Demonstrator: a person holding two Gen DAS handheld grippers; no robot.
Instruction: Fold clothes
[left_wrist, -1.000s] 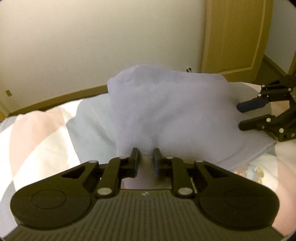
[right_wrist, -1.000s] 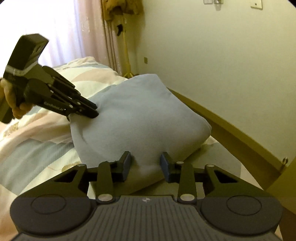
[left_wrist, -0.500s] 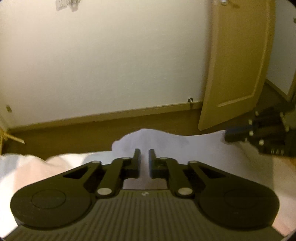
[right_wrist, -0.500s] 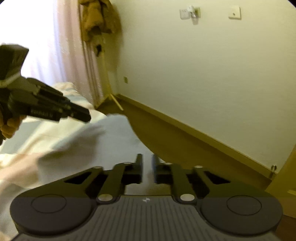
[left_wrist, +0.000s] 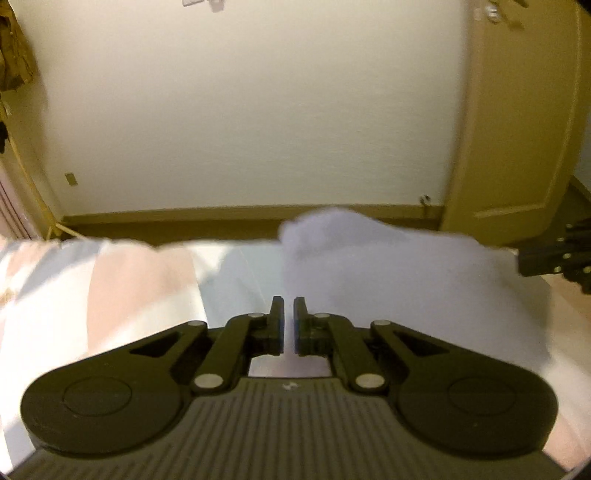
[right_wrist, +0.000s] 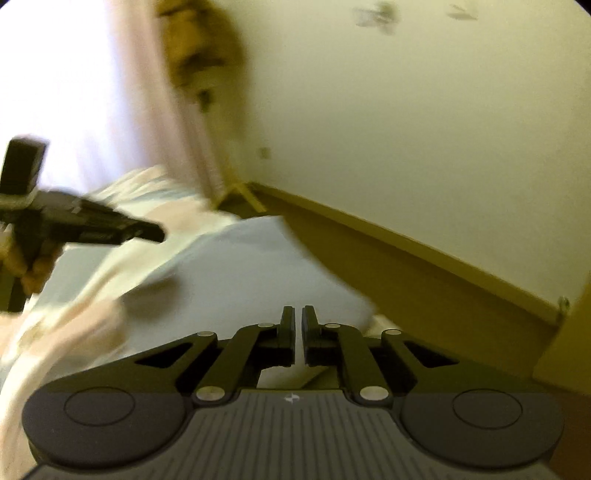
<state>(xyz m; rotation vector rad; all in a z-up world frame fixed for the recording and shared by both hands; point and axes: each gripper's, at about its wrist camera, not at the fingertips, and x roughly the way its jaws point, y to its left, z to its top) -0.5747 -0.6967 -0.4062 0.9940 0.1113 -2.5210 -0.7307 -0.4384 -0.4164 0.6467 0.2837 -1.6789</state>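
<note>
Your left tongs (left_wrist: 289, 308) and right tongs (right_wrist: 298, 317) have both gone from apart to nearly together in the last second, and you have lifted them off the cloth (left_wrist: 388, 269). Whether either nips a fold, you cannot tell through the blur. The cloth lies folded on the bed (left_wrist: 122, 284), ahead of both tongs and slightly right of the left pair. This fold looks finished.

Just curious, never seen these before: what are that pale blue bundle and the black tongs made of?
The pale blue bundle looks like soft, matte knit or fleece cloth: it bulges and shows no shine, though blur hides the weave. The left tongs and right tongs look like matte black moulded plastic with silvery metal pivot pins.
</note>
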